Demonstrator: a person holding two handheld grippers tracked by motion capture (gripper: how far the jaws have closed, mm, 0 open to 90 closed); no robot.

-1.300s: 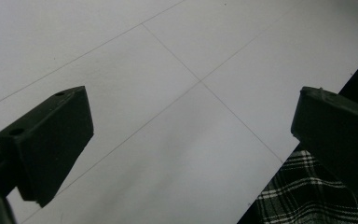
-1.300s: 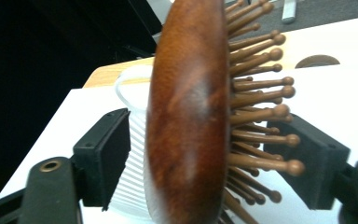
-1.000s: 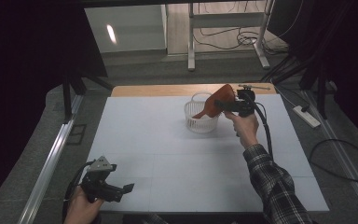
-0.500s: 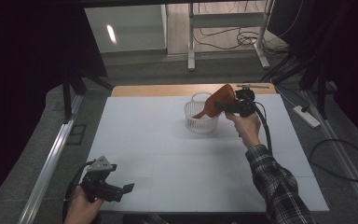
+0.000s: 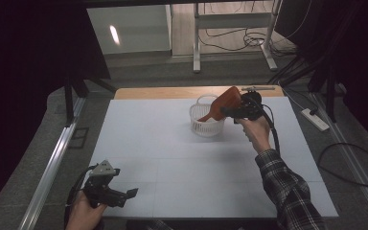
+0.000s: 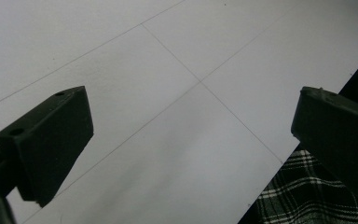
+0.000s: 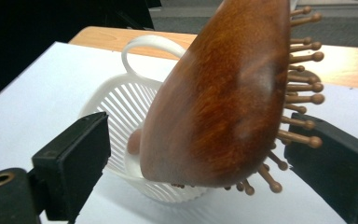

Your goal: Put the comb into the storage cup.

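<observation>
Lab: curtained test table point(image 5: 172, 158), floor cables point(image 5: 249, 38).

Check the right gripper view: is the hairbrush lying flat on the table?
No, the hairbrush stands tilted with its handle end down inside the white basket, head up.

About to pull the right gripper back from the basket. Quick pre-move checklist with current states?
1. Right gripper jaws off the hairbrush: ok; they have just been opening, and both stand clear of it, brush between them.
2. Brush handle inside the basket: ok, handle end is below the rim.
3. Brush settled and will not tip out: cannot tell; the head leans out over the rim toward the gripper.
4. Basket upright on the table: ok.
5. Left gripper empty, open, away from the basket: ok.
6. Cable clear of the basket: ok in the high view.
</observation>
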